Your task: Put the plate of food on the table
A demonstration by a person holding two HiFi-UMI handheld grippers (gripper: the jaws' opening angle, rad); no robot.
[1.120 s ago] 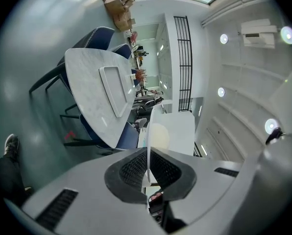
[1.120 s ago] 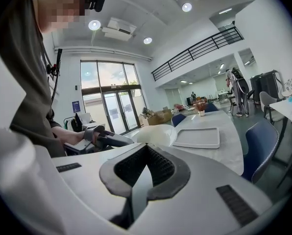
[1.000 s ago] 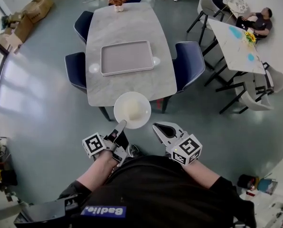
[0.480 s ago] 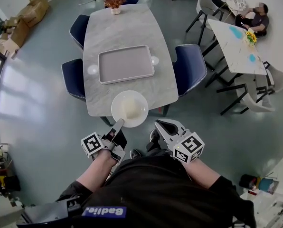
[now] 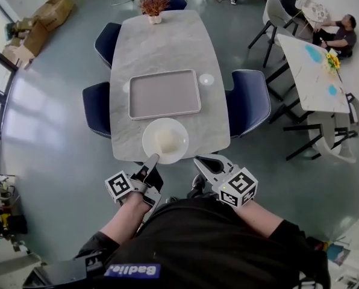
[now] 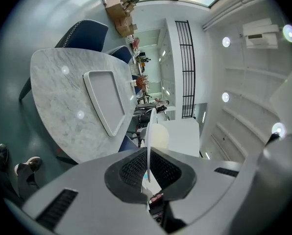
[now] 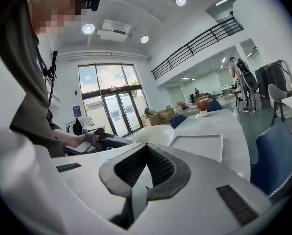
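Observation:
A white plate [image 5: 165,141] with a pale mound of food lies over the near end of the marble table [image 5: 167,47]; whether it rests on the top I cannot tell. My left gripper [image 5: 152,161] is shut on the plate's near rim. In the left gripper view the plate [image 6: 149,131] stands edge-on between the black pads of the left gripper [image 6: 148,153], the food [image 6: 158,136] to its right. My right gripper [image 5: 205,164] hangs just right of the plate, apart from it, shut with nothing in it. In the right gripper view, the right gripper [image 7: 145,153] points at the plate [image 7: 153,133].
A grey tray [image 5: 164,94] lies mid-table beyond the plate, a small white dish [image 5: 206,79] at its right corner. A potted plant [image 5: 153,5] stands at the far end. Blue chairs [image 5: 249,101] [image 5: 97,107] flank the table. Another table [image 5: 315,71] with a seated person stands at right.
The plate and both grippers have come forward: the plate hung mostly off the table's near edge and now lies almost wholly over the tabletop. The left grip on the rim is unchanged.

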